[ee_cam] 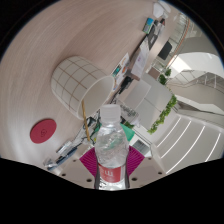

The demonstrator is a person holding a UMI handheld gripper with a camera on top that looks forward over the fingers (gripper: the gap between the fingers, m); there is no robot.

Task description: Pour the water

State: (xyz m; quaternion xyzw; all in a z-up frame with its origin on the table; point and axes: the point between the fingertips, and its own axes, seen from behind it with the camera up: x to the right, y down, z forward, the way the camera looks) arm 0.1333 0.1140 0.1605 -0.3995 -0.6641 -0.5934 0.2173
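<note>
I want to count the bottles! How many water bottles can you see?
1. The water bottle stands between the gripper's fingers, cap up, just before a white cup. The tilted desk beyond is cluttered, so others may be hidden.

tool point(111, 172) tilted, both pink-padded fingers point(90, 163) clamped on bottle point(110, 148)

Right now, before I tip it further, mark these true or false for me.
1. A water bottle stands between the fingers. True.
2. The bottle's cap is off. False: a white cap is on.
3. A red round object lies on the table beside the bottle. True.
4. The white container beyond is plain and smooth. False: it has a grid pattern.
5. The bottle's label is blue. False: it is red.
</note>
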